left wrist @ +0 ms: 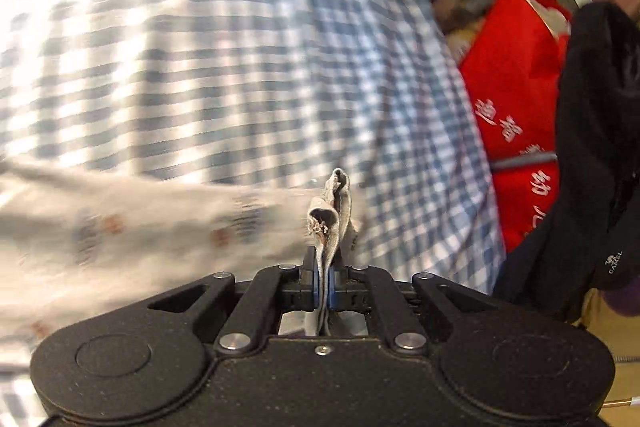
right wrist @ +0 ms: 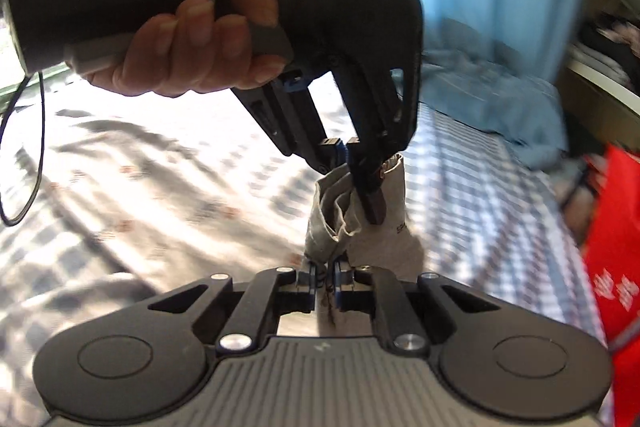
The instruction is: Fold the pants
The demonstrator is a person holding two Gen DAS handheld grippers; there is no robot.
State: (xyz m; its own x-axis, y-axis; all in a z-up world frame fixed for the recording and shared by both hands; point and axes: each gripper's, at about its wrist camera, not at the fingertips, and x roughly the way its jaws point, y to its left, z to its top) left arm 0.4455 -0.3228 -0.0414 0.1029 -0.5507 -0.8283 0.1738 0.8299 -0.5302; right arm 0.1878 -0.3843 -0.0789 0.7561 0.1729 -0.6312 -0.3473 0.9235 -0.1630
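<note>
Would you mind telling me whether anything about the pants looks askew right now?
Yes: the pants hang bunched and crumpled between the left hand-held gripper and right hand-held gripper, both pinching one wadded edge, not flat on the checked sheet.

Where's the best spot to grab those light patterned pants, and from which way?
Probably the bunched hem edge of the pants, where the layers stack into a thick ridge. Come from above, tilted down, jaws either side of it. The left gripper and right gripper are both shut on that edge above the checked sheet.
</note>
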